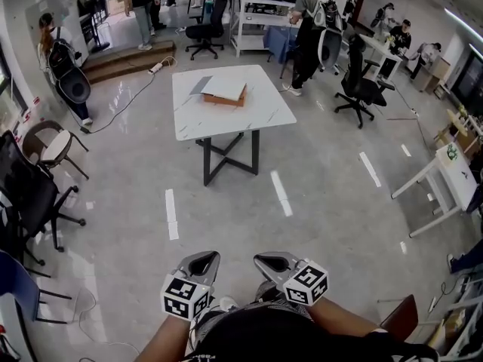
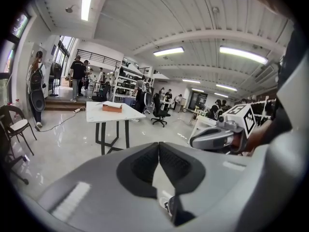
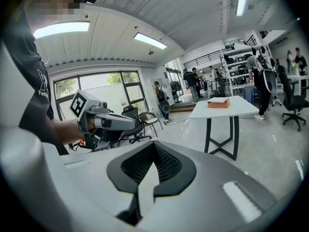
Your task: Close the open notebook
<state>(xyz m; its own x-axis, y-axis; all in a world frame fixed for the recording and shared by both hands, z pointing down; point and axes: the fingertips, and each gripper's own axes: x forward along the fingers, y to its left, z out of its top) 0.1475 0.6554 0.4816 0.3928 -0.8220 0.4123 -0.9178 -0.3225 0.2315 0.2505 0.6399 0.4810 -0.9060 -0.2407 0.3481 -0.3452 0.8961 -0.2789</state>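
The white table (image 1: pixel 226 123) stands well ahead on crossed dark legs, all four edges clear of other furniture. The notebook (image 1: pixel 224 90) lies on its far half, near the middle, a white top over a brown body with a grey flap at its left side. From here it is too small to tell how far it lies open. Bare glossy floor stretches between the person and the table, marked only by short white strips. A black office chair (image 1: pixel 30 194) and a light-seated chair (image 1: pixel 53 145) crowd the left edge, and a white desk (image 1: pixel 453 172) stands at the right. Another office chair (image 1: pixel 362 89) stands beyond the table's right corner.

The left gripper (image 1: pixel 202 259) and the right gripper (image 1: pixel 269 260) hang low, close to the body and side by side, far from the table. Each one's own view shows its jaws pressed together at the tips with nothing between them. The forearms are cut off by the lower frame edge
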